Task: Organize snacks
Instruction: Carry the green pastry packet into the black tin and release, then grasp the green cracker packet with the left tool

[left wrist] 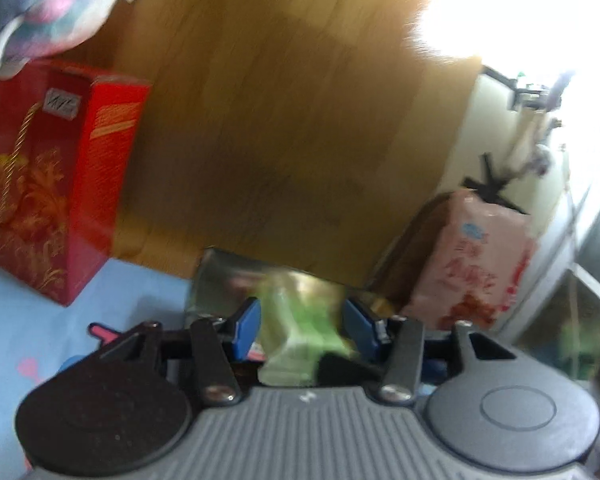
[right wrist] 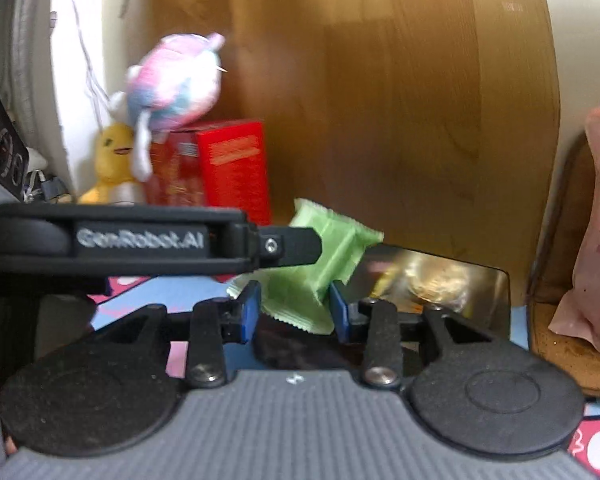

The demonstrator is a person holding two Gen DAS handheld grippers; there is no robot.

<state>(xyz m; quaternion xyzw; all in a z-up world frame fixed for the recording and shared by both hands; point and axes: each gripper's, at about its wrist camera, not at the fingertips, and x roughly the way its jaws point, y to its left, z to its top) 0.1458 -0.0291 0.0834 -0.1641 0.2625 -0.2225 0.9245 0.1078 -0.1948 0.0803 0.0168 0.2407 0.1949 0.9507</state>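
The left gripper reaches forward and level, low over a blue mat, and in the right wrist view it comes in from the left side as a black bar. Its blue pads are partly closed on a green packet, one on each side of it. The right gripper points forward too, its jaws at a middle opening with the same green packet between the pads; I cannot tell whether they touch it. The packet is tilted, its long axis running from lower left to upper right, with a crimped end toward the wooden board behind. Just under and behind the packet lies a shiny tray. A pink bag stands to the right, a red box and a plush toy to the left.
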